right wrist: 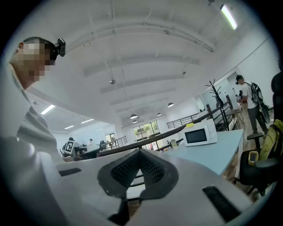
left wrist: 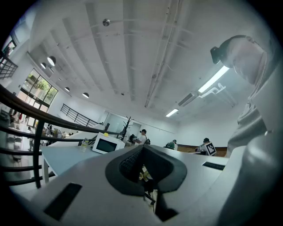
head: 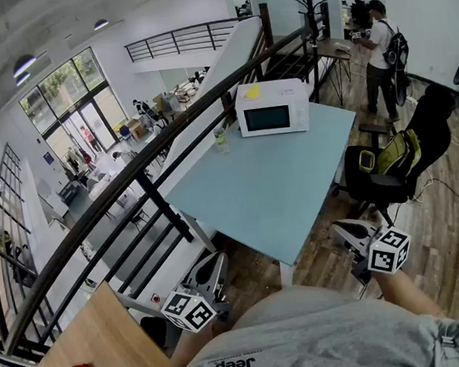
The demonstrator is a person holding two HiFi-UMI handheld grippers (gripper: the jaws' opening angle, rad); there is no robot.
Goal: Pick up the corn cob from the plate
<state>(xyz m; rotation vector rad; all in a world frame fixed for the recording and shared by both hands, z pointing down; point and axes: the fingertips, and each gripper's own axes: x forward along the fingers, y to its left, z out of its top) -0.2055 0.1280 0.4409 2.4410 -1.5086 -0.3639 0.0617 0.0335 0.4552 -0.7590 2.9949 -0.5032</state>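
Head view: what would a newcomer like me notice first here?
A white box-shaped microwave stands at the far end of a pale-blue table. A black metal railing runs diagonally along the table's left side, above an open lower floor. At the bottom, the left hand-held gripper and the right hand-held gripper point toward the table, jaws together and empty; no plate or corn cob shows.

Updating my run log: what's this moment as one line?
phase: not started | left gripper: shut, empty | right gripper: shut, empty | table: microwave | corn cob, plate: not in view
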